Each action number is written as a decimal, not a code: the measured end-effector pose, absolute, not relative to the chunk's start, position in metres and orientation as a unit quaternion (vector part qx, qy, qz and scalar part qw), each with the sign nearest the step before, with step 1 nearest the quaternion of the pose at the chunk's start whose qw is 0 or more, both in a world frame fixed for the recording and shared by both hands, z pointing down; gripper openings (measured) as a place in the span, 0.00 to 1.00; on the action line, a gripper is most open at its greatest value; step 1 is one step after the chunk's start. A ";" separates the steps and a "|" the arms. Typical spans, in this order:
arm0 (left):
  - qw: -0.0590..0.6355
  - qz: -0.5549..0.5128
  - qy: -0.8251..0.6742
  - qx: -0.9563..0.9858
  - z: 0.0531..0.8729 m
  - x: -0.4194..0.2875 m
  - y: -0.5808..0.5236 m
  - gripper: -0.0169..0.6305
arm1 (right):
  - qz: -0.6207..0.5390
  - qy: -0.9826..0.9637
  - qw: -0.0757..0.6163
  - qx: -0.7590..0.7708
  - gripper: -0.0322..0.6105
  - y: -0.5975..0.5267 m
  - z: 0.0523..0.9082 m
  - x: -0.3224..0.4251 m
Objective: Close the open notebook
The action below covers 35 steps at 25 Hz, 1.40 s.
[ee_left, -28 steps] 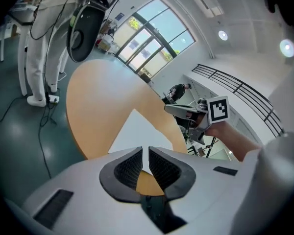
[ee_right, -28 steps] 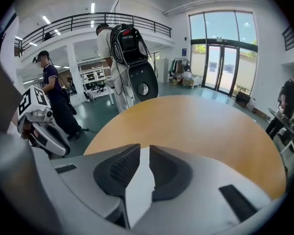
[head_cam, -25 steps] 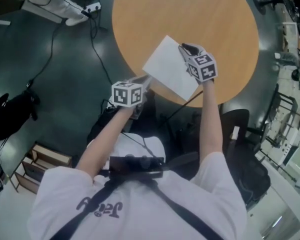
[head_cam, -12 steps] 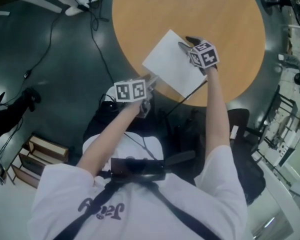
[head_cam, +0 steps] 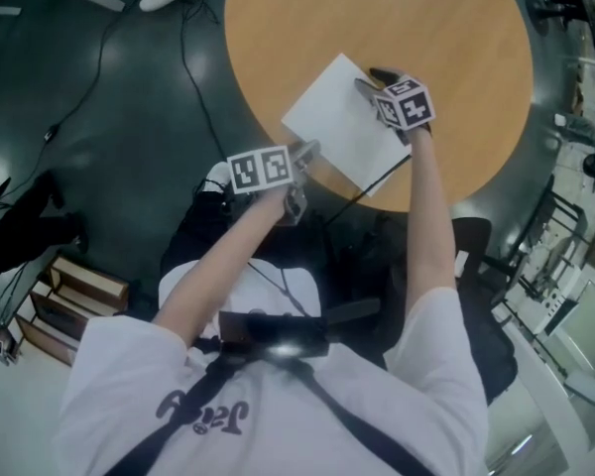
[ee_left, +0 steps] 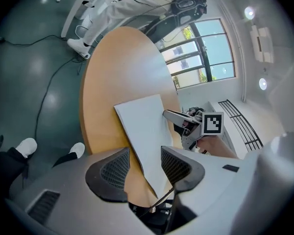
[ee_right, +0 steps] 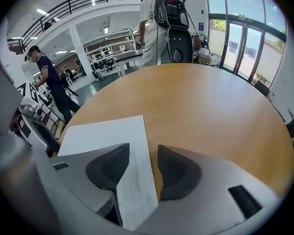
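One notebook (head_cam: 335, 119) lies flat on one table (head_cam: 397, 18) between left gripper (head_cam: 308, 151) and right gripper (head_cam: 369, 80), both gaping wide, empty.

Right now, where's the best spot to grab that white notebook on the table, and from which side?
Probably its thin edge nearest the person: the notebook lies flat on the table, so only an edge offers a pinch. Come in low from that side, where the left gripper straddles it, fingers open.

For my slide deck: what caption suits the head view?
Open left tongs and open right tongs at the edges of a white notebook flat on a round wooden table.
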State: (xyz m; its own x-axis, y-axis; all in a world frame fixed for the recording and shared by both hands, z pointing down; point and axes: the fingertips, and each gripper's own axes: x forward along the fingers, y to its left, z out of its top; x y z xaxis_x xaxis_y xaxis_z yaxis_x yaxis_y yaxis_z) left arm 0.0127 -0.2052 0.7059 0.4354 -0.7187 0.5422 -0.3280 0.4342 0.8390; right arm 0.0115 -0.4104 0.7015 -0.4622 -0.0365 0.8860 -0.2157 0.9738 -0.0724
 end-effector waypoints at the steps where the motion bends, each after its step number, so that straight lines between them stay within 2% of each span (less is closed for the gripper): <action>1: 0.677 -0.148 -0.513 0.506 0.707 0.012 -0.205 0.32 | 0.088 -0.851 0.513 0.073 0.37 -0.409 0.702 0.011; 7: 0.678 -0.176 -0.521 0.487 0.704 0.008 -0.212 0.32 | 0.097 -0.857 0.499 0.080 0.37 -0.409 0.694 0.009; 15: 0.679 -0.196 -0.521 0.479 0.707 0.002 -0.217 0.32 | 0.110 -0.861 0.487 0.100 0.29 -0.409 0.698 0.009; 18: 0.678 -0.185 -0.523 0.483 0.710 0.001 -0.217 0.29 | 0.102 -0.861 0.488 0.105 0.29 -0.410 0.698 0.010; 26: 0.669 -0.151 -0.541 0.486 0.717 -0.005 -0.210 0.09 | 0.085 -0.868 0.478 0.107 0.25 -0.411 0.691 0.010; 35: 0.637 -0.123 -0.563 0.513 0.712 -0.008 -0.210 0.09 | 0.099 -0.876 0.457 0.122 0.25 -0.413 0.687 0.010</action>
State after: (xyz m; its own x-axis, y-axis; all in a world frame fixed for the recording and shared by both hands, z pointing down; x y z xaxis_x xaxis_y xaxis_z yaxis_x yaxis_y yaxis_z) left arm -0.0078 -0.2104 0.7123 0.3364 -0.7340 0.5899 -0.4202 0.4436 0.7916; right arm 0.0098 -0.4132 0.6871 -0.5531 -0.1238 0.8239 -0.3052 0.9503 -0.0621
